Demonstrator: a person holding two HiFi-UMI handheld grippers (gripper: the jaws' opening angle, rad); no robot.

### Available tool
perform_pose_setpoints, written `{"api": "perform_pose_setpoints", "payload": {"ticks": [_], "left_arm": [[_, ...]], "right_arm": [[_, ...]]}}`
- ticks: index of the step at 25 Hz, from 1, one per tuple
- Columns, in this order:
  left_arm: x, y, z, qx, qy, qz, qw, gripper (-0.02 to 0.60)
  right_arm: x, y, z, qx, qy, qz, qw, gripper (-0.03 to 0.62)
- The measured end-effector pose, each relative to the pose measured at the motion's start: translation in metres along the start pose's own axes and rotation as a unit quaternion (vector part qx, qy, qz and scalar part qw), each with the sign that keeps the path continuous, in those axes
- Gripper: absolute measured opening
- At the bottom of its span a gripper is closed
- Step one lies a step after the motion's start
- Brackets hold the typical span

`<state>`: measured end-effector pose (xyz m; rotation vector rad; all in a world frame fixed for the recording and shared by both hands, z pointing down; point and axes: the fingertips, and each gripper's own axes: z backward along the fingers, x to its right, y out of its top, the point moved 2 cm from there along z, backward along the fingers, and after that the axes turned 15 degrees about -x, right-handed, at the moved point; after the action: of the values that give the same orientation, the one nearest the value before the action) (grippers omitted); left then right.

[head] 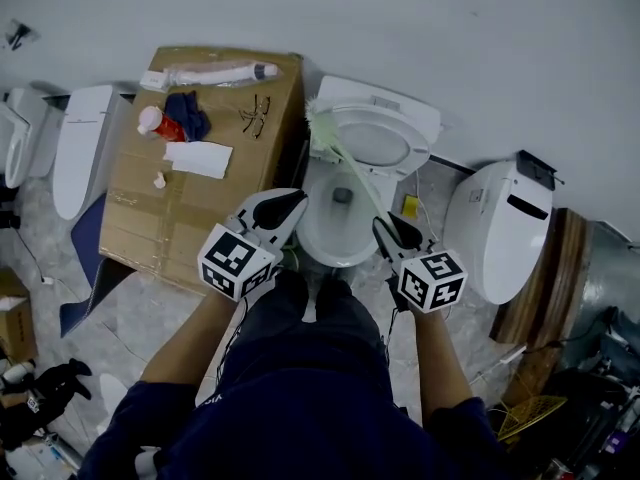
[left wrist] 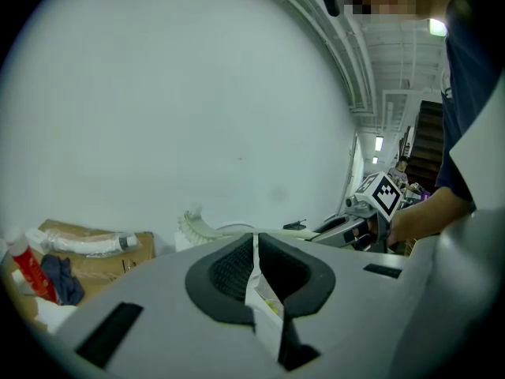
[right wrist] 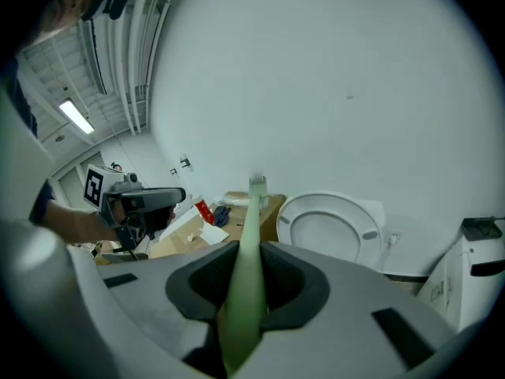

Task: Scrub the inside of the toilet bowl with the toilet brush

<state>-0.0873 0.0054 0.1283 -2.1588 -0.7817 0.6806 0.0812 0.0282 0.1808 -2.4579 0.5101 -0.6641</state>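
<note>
Head view: the toilet brush (head: 348, 165) is held by the right gripper (head: 392, 230), with the jaws clamped on the lower end of its pale green handle. The handle runs up and to the left across the toilet bowl (head: 312, 236). The bristle head is at the upper left of the toilet, beside the cardboard box (head: 200, 218), and not inside the bowl. I judge that scrubbing is not yet begun and the brush is only being brought in. The next move calls for tipping the head down into the bowl. The left gripper (head: 285, 206) hangs at the bowl's left edge. Both forearms reach forward from the bottom of the frame.

Left gripper view: the jaws are together. A thin white strip shows in the seam, and I cannot tell what it is.

Right gripper view: the handle rises from bottom centre, pinched between the pads. The raised seat and lid (right wrist: 327, 231) are right of centre.
</note>
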Motion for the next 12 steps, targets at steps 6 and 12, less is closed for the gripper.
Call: {"api": "perform_pose_setpoints", "payload": {"ticks": [6,12], "left_arm": [[0.006,0.029,0.025,0.032,0.004,-0.020,0.9993,0.044],[0.010,0.048,0.047,0.054,0.008,-0.037,0.9978,0.044]], "right_arm": [[-0.013,0.026,0.023,0.036,-0.004,0.006,0.999,0.087],[-0.029,0.046,0.045,0.068,-0.008,0.012,0.998,0.087]]}}
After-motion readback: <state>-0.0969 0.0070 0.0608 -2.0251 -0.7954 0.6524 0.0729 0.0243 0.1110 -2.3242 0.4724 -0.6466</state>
